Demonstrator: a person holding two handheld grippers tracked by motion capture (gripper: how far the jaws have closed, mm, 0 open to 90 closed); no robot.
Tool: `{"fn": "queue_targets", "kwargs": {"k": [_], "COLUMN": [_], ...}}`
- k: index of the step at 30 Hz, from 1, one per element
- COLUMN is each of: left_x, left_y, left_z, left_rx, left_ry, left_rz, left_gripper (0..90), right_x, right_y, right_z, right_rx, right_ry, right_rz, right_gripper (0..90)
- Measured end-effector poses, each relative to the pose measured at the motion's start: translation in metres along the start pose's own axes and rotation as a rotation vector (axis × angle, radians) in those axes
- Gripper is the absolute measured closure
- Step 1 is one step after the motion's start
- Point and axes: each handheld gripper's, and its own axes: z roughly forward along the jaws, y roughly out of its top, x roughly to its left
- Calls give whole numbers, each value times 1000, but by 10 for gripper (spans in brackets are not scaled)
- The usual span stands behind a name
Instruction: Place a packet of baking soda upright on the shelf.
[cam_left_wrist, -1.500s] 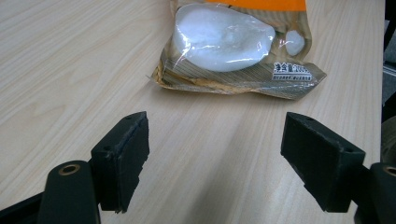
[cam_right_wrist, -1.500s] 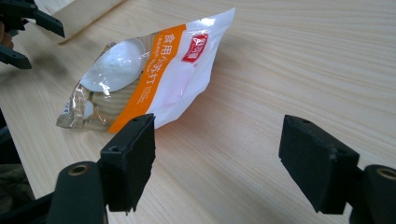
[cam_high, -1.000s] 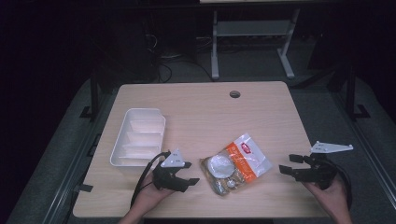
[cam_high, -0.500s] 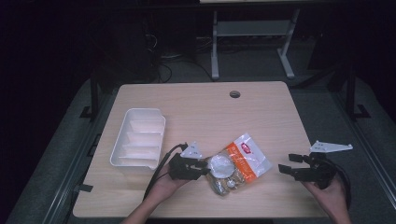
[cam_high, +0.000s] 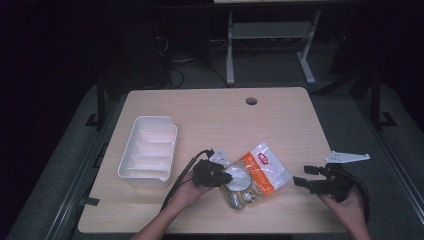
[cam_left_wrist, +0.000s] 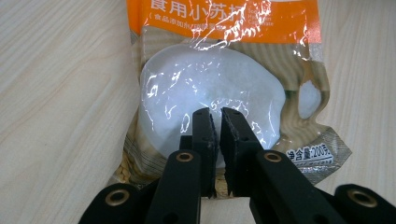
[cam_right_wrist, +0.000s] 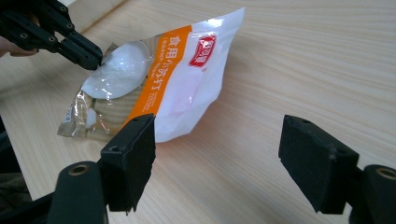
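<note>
Glossy, crinkled plastic pouch (cam_high: 256, 174) with orange band and clear window, lying flat near front of pale wood-grain table (cam_high: 220, 120). Left gripper (cam_left_wrist: 215, 116) over pouch's round white contents, jaws nearly together; actual pinch on film impossible to tell. Right gripper (cam_right_wrist: 217, 149) beside pouch, blocky black jaws wide apart. White ribbed plastic tray (cam_high: 149, 150) left.

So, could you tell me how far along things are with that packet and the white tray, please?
Done: nothing visibly; the orange-and-white packet lies flat on the table and the divided tray holds nothing. In hand: the left gripper has its jaws nearly closed over the packet's near end. Left: presumably lifting and placing it. The right gripper waits open beside the packet.
</note>
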Motion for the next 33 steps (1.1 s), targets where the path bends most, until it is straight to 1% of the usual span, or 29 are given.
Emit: {"fn": "queue_targets", "kwargs": {"k": [3, 9, 11, 12, 16, 18, 20, 23, 26, 27, 30, 31, 32, 33], "left_x": [1, -1, -1, 0, 0, 0, 0, -1, 0, 0, 0, 0, 0, -1], "left_y": [0, 0, 0, 0, -1, -1, -1, -1, -1, -1, -1, -1, -1, -2], "left_z": [0, 1, 1, 1, 2, 2, 2, 2, 2, 2, 2, 2, 2, 2], "left_rx": [4, 5, 8, 11, 9, 9, 9, 9, 8, 8, 8, 6, 5, 0], "left_ry": [-2, 14, 12, 9, 9, 10, 11, 13, 9, 9, 10, 11, 10, 7], "left_rz": [-4, 8, 12, 13, 13, 14, 11, 12, 7, 7, 9, 10, 11, 10], "left_gripper": [848, 879, 887, 894, 897, 897, 897, 896, 896, 896, 896, 896, 896, 889], "right_x": [2, 6, 6, 7, 11, 12, 14, 16, 17, 17, 15, 14, 14, 14], "right_y": [0, 1, 0, 0, 1, 0, -1, -1, 0, 1, 2, 2, 2, 3], "right_z": [7, 21, 23, 29, 37, 43, 49, 55, 58, 57, 57, 57, 59, 60], "right_rx": [15, 60, 62, 74, 104, 118, 148, 172, 164, 159, 130, 120, 114, 112], "right_ry": [12, 19, 24, 46, 73, 91, 114, 143, 161, 166, 192, 199, 206, 206], "right_rz": [10, 13, 14, 25, 25, 21, 13, 12, 16, 28, 60, 69, 92, 95], "right_gripper": [273, 286, 294, 296, 323, 399, 425, 504, 553, 579, 613, 616, 617, 617]}}
